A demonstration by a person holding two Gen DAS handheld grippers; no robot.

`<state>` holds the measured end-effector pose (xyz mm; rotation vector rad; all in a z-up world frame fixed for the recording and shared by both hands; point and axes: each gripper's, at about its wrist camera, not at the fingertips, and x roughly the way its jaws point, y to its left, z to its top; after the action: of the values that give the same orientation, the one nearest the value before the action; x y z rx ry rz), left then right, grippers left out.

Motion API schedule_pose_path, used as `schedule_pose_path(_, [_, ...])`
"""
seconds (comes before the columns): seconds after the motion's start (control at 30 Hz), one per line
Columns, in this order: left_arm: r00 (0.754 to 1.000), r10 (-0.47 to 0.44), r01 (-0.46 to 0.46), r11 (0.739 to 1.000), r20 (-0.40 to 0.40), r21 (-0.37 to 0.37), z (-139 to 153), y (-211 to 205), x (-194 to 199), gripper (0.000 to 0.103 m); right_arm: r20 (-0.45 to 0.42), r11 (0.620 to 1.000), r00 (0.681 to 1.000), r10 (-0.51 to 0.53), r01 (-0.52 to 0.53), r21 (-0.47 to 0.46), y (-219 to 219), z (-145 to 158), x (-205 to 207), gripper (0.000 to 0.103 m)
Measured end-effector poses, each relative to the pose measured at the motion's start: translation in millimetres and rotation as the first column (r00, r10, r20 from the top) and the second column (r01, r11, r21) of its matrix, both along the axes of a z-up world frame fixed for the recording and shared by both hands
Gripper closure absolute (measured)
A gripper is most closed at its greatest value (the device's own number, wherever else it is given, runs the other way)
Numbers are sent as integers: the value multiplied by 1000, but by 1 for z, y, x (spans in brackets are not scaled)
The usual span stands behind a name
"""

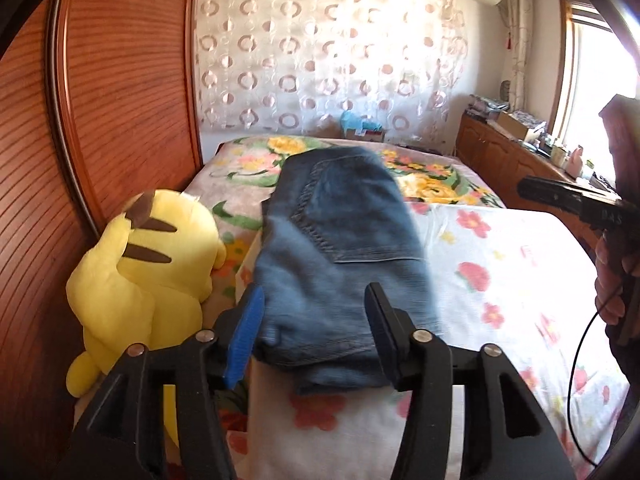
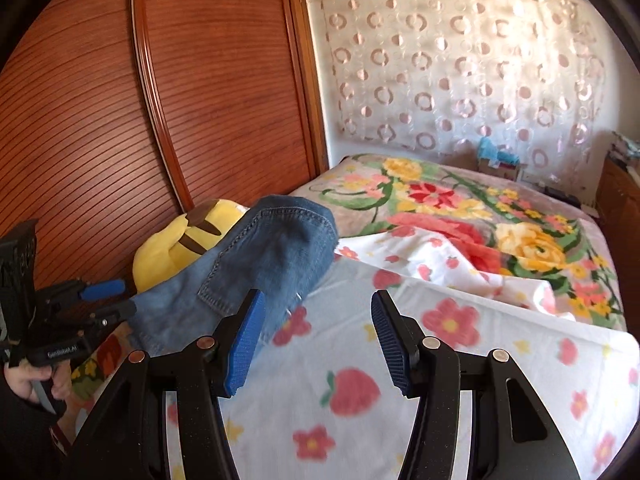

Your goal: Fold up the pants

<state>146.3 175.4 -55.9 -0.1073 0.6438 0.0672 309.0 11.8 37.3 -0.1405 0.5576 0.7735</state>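
Note:
Folded blue jeans [image 1: 340, 240] lie on the bed, back pocket up, bulging into a hump at the far end. My left gripper [image 1: 314, 292] stands open just in front of their near edge, its blue pads apart from the denim. In the right wrist view the jeans [image 2: 256, 264] lie to the left, and my right gripper [image 2: 319, 298] is open over the white flowered sheet [image 2: 360, 380] with nothing between its fingers. A hand holds the left gripper [image 2: 120, 300] at that view's left edge. One black finger [image 1: 552, 194] of the right gripper shows at the right edge of the left wrist view.
A yellow plush toy [image 1: 144, 272] lies left of the jeans, against a wooden wardrobe [image 1: 120, 100]. A bright floral blanket [image 2: 460, 208] covers the far half of the bed. A wooden cabinet [image 1: 508, 160] with clutter stands under the window at the right.

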Motion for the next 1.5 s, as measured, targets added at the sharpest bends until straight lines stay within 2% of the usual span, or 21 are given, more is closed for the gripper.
schedule_pose_path(0.13, [999,-28,28,1000,40,4,15,-21,-12,25,25,999,999,-27,27,19,-32,10,-36,46])
schedule_pose_path(0.33, [995,-70,69,998,65,13,32,-56,-27,23,75,996,993,-87,85,38,-84,21,-93,46])
schedule_pose_path(0.47, [991,-84,82,996,109,23,44,-81,-41,23,87,990,987,-134,130,57,-113,25,-131,45])
schedule_pose_path(0.57, [985,-105,100,994,136,39,55,-104,-55,23,116,983,977,-178,170,70,-131,30,-161,39])
schedule_pose_path(0.67, [980,-122,121,992,155,19,63,-120,-66,23,144,971,962,-231,219,92,-152,37,-191,30])
schedule_pose_path(0.83, [976,-132,125,991,175,50,76,-145,-77,23,167,949,935,-312,298,106,-179,47,-231,28])
schedule_pose_path(1.0, [975,-128,121,991,180,52,82,-161,-80,23,168,921,907,-386,371,117,-188,51,-257,27])
schedule_pose_path(1.13, [977,-129,118,990,168,78,83,-172,-79,23,167,904,889,-426,411,119,-177,50,-259,27])
schedule_pose_path(1.5, [969,-165,153,985,182,77,84,-188,-86,23,162,887,873,-460,446,116,-149,53,-260,27])
